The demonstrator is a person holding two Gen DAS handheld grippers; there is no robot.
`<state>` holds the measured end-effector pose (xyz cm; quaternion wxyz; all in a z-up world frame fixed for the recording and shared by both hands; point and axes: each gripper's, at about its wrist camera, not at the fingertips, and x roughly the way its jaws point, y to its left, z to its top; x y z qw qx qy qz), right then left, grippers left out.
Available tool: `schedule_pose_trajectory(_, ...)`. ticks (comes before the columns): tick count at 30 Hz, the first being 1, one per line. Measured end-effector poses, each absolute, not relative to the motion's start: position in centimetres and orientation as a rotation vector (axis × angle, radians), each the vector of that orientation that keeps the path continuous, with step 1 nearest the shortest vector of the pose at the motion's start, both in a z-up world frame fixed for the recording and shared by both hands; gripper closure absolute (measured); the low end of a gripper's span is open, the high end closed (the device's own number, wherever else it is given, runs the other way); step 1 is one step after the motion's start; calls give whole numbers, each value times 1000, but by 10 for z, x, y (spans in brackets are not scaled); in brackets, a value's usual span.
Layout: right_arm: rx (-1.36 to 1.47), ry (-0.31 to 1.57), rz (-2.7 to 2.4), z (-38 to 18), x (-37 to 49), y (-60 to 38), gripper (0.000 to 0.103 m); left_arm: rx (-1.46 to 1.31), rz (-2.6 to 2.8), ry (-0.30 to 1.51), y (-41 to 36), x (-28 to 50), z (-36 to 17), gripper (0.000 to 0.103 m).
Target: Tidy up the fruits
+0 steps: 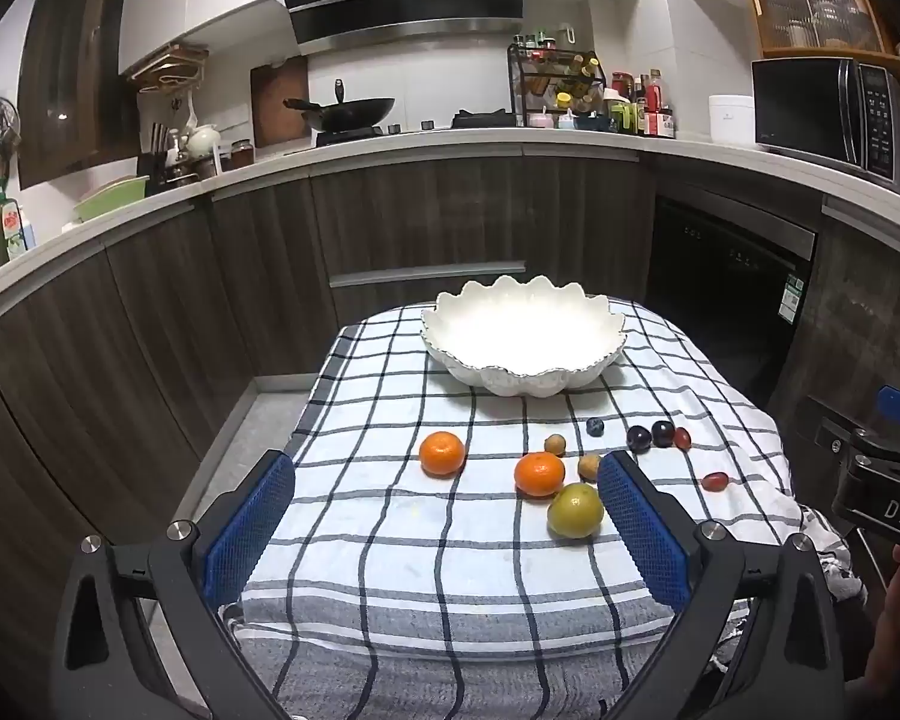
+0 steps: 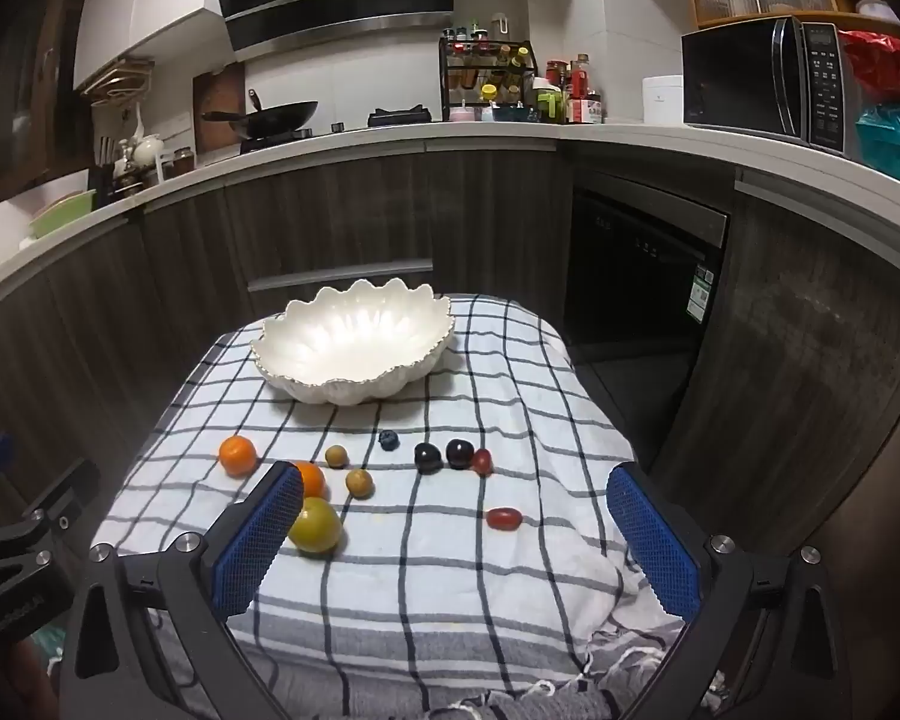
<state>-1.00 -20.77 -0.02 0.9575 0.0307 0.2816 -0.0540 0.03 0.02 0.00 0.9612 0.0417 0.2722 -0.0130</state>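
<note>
A white scalloped bowl [image 1: 522,339] [image 2: 354,348] stands empty at the far end of a checked cloth [image 1: 450,552] [image 2: 450,570]. Nearer lie two tangerines [image 1: 442,453] [image 1: 539,473], a yellow-green citrus [image 1: 575,510] [image 2: 315,524], two small brown fruits [image 1: 554,444] [image 2: 359,482], a blueberry [image 1: 595,426] [image 2: 389,439], two dark plums [image 1: 638,438] [image 2: 459,453] and two red grape tomatoes [image 1: 714,481] [image 2: 503,518]. My left gripper [image 1: 447,480] is open and empty, hovering before the fruit. My right gripper [image 2: 456,486] is open and empty too.
The cloth covers a small table in front of dark kitchen cabinets [image 1: 426,222]. A countertop behind holds a wok [image 1: 354,111], a spice rack [image 1: 558,84] and a microwave [image 1: 828,114]. The right gripper's body shows at the left wrist view's right edge [image 1: 882,480].
</note>
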Motion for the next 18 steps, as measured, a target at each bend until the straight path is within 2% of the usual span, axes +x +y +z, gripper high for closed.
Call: schedule_pose_trajectory(18,59,557,-105,5,-12,-207,0,73,-35,535,4,-1,0,0)
